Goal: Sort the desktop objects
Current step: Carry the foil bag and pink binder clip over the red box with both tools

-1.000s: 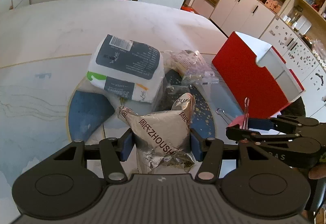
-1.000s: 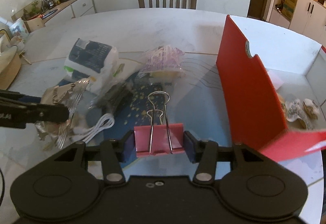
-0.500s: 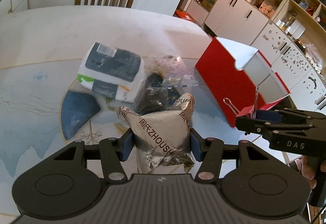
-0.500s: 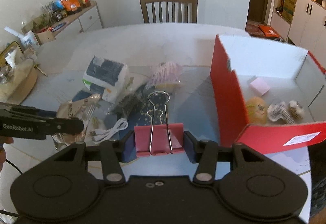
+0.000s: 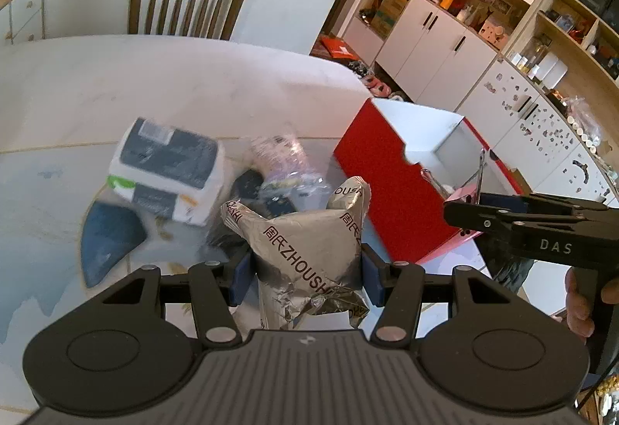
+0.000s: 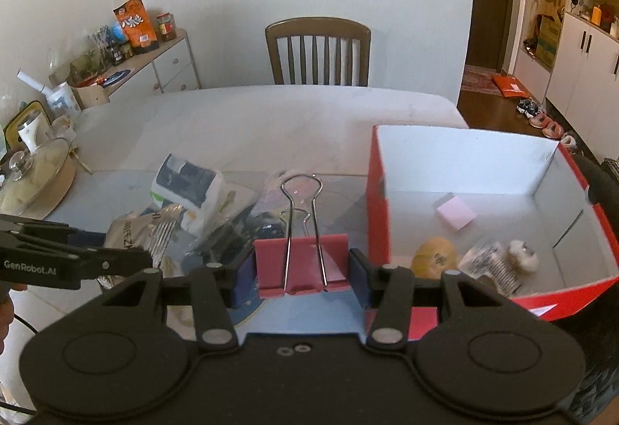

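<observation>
My left gripper (image 5: 305,272) is shut on a silver foil snack bag (image 5: 309,247) and holds it above the table. My right gripper (image 6: 301,276) is shut on a red binder clip (image 6: 301,262), held high beside the near left corner of the red box (image 6: 377,216). The box is open, white inside, and holds a pink note pad (image 6: 455,216), a yellow item (image 6: 433,258) and wrapped snacks (image 6: 503,262). In the left wrist view the right gripper (image 5: 460,206) holds the clip over the box (image 5: 387,185).
A white and dark tissue pack (image 5: 166,169), a clear bag of items (image 5: 278,161) and dark small things lie on the blue mat (image 5: 108,239). A wooden chair (image 6: 317,49) stands at the far side. A lidded pot (image 6: 31,177) sits at the left edge.
Both grippers have risen with their loads. The right gripper has moved toward the red box, so the box's inside now shows.
</observation>
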